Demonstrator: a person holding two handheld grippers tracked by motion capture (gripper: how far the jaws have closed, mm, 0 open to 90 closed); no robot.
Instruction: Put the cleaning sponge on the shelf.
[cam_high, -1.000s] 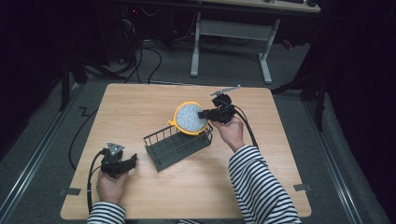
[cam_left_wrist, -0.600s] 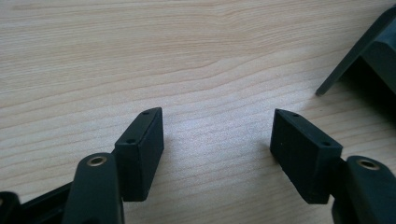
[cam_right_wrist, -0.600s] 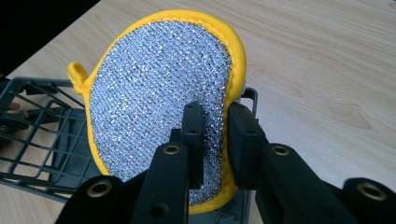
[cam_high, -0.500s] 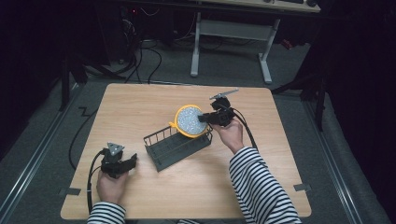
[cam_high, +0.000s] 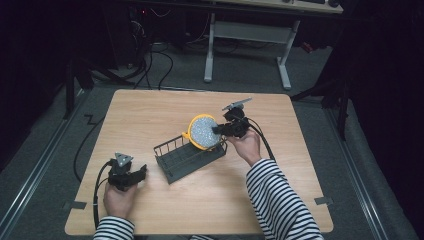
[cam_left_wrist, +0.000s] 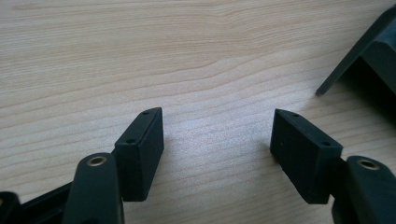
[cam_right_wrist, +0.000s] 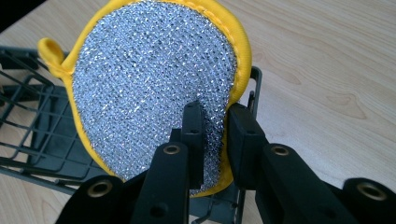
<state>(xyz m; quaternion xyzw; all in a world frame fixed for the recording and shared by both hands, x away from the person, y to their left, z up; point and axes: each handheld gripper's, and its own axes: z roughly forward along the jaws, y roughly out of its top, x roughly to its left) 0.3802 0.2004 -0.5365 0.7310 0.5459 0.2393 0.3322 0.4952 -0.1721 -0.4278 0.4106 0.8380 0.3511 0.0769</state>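
The right gripper (cam_right_wrist: 212, 140) pinches the scouring pad (cam_right_wrist: 154, 84) by its lower edge, above the wire basket (cam_high: 187, 157). The pad is probably light and soft; the yellow rim seems a firm hold. The left gripper (cam_left_wrist: 217, 149) rests released.

L hand-held gripper (cam_high: 131, 175) agape, R (cam_high: 226, 129) clamped

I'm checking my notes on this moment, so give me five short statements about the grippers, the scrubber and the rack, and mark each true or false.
1. The right gripper is shut on the yellow-rimmed scrubber. True.
2. The left gripper holds the wire rack. False: its fingers stand open over bare table.
3. The scrubber lies flat on the table. False: it is held up at the rack's end.
4. The scrubber has a yellow loop. True.
5. The rack is white. False: it is dark.
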